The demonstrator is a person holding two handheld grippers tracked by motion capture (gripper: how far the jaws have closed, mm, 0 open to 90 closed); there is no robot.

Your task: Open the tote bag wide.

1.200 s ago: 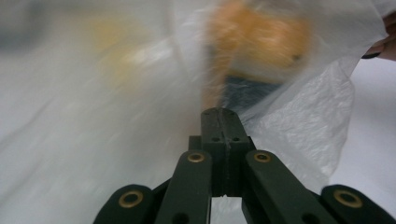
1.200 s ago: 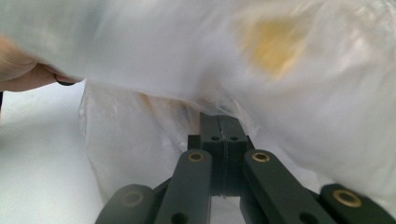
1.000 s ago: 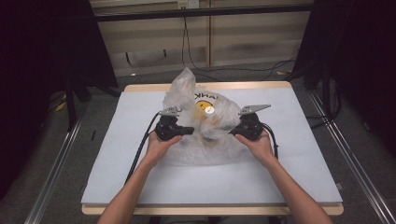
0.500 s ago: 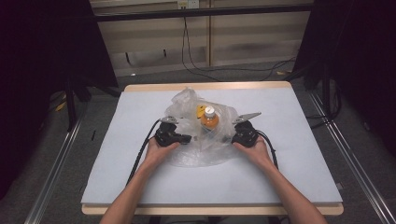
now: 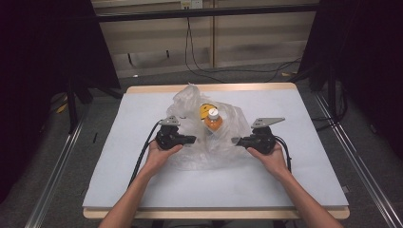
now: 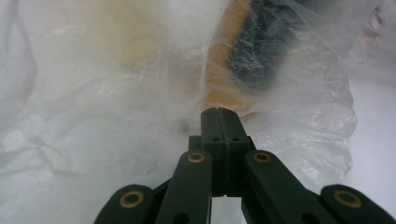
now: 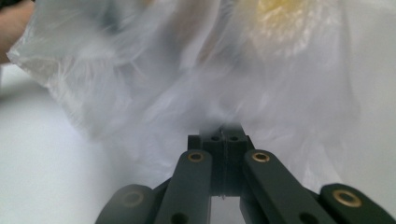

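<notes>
1. Pulling apart, the two grippers had spread wider than a second earlier, dragging the crinkled clear plastic bag [image 5: 209, 137] down and open on the white-topped table [image 5: 142, 190].
2. The left gripper [image 5: 192, 140] was clamped fully shut on the bag's left edge, film pinched between its black jaws.
3. The right gripper [image 5: 235, 140] was closed just as tight on the bag's right edge.
4. An orange bottle with a white cap [image 5: 213, 120], half-hidden by the bag a second before, stood upright and exposed in the middle of the bag, between the two grippers.
5. That suggested the bag was being peeled off the bottle, and the uncovering looked mostly done.
6. Count: one bag, one bottle, two grippers, two hands, one table.
</notes>
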